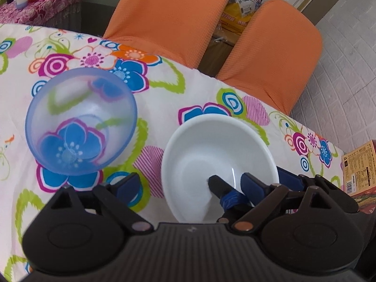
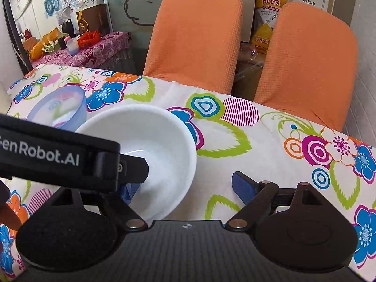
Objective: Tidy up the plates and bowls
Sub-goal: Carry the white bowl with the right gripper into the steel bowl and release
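A white bowl stands on the flowered tablecloth, right in front of both grippers. My left gripper is open and straddles the bowl's left rim: one blue pad is outside it, the other inside. My right gripper is open too, with its left finger inside the bowl and its right pad on the cloth beyond the right rim. A finger of the right gripper shows inside the bowl in the left wrist view. A translucent blue bowl sits upright to the left, apart from both grippers.
Two orange-covered chairs stand against the table's far edge. A printed box lies past the table's right end. A side table with a pink cloth and clutter is at the back left. Bare cloth stretches right of the white bowl.
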The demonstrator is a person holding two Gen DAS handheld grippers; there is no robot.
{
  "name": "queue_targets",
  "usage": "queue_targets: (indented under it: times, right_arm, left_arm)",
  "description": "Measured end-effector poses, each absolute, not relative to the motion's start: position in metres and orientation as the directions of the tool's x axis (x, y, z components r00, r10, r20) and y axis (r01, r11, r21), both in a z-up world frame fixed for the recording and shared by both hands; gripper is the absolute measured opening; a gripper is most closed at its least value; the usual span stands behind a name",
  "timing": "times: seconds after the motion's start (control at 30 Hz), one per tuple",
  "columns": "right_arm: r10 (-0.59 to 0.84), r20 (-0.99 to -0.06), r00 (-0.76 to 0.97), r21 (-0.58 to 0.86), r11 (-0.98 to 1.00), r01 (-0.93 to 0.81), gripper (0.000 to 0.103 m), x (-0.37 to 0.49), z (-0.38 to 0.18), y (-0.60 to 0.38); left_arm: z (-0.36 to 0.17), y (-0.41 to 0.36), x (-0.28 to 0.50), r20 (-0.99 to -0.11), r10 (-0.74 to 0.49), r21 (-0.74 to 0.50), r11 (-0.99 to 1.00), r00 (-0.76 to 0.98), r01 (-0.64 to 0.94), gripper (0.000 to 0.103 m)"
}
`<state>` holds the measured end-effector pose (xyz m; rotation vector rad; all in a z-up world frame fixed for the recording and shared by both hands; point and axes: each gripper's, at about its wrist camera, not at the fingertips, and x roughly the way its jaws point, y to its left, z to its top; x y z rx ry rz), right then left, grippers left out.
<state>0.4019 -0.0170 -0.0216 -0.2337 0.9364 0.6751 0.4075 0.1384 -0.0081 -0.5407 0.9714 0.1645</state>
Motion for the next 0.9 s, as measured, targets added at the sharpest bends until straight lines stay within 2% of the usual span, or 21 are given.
queue_targets:
  times: [0.1, 0.13, 0.17, 0.2, 0.23, 0.27, 0.33, 0.5, 0.67, 0.9]
  right_arm:
    - [0.468, -0.785, 0.407, 0.104, 0.746, -0.657, 0.069, 0.396, -0.018, -0.017]
    - [0.493, -0.765, 0.414, 0.103, 0.728, -0.677, 0.067, 0.392, -0.017, -0.017]
    - [0.493, -0.763, 0.417, 0.09, 0.721, -0.687, 0.065, 0.388, -0.017, -0.015]
    - [0.494, -0.764, 0.415, 0.084, 0.713, -0.696, 0.064, 0.386, -0.018, -0.012]
    - [0.504, -0.765, 0.401, 0.095, 0.704, -0.704, 0.059, 0.383, -0.019, -0.011]
    - [0.519, -0.761, 0.388, 0.114, 0.697, -0.708, 0.052, 0.381, -0.019, -0.011]
    - [0.535, -0.759, 0.371, 0.137, 0.689, -0.712, 0.046, 0.375, -0.016, -0.011]
    - [0.53, -0.759, 0.377, 0.133, 0.694, -0.708, 0.046, 0.351, 0.003, -0.021]
    - [0.531, -0.778, 0.335, 0.165, 0.688, -0.707, 0.049, 0.309, 0.033, -0.053]
    - [0.448, -0.826, 0.341, 0.096, 0.709, -0.699, 0.05, 0.223, 0.062, -0.108]
  left_arm:
    - [-0.008, 0.137, 0.407, -0.821, -0.096, -0.345, 0.869, 0.563, -0.355, 0.087]
    - [-0.007, 0.136, 0.408, -0.82, -0.092, -0.338, 0.874, 0.565, -0.348, 0.08]
    - [-0.007, 0.135, 0.408, -0.818, -0.088, -0.332, 0.88, 0.569, -0.34, 0.065]
    - [-0.007, 0.134, 0.408, -0.818, -0.081, -0.321, 0.886, 0.57, -0.334, 0.053]
    - [-0.006, 0.134, 0.408, -0.82, -0.067, -0.305, 0.892, 0.569, -0.334, 0.039]
    - [-0.006, 0.134, 0.407, -0.82, -0.069, -0.303, 0.895, 0.568, -0.328, 0.031]
    - [-0.005, 0.135, 0.403, -0.82, -0.1, -0.323, 0.893, 0.564, -0.312, 0.026]
    - [0.012, 0.123, 0.375, -0.813, -0.11, -0.304, 0.917, 0.571, -0.256, 0.025]
    - [0.036, 0.098, 0.324, -0.815, -0.189, -0.336, 0.924, 0.548, -0.181, 0.025]
    - [0.048, 0.038, 0.239, -0.807, -0.3, -0.382, 0.922, 0.508, -0.062, 0.025]
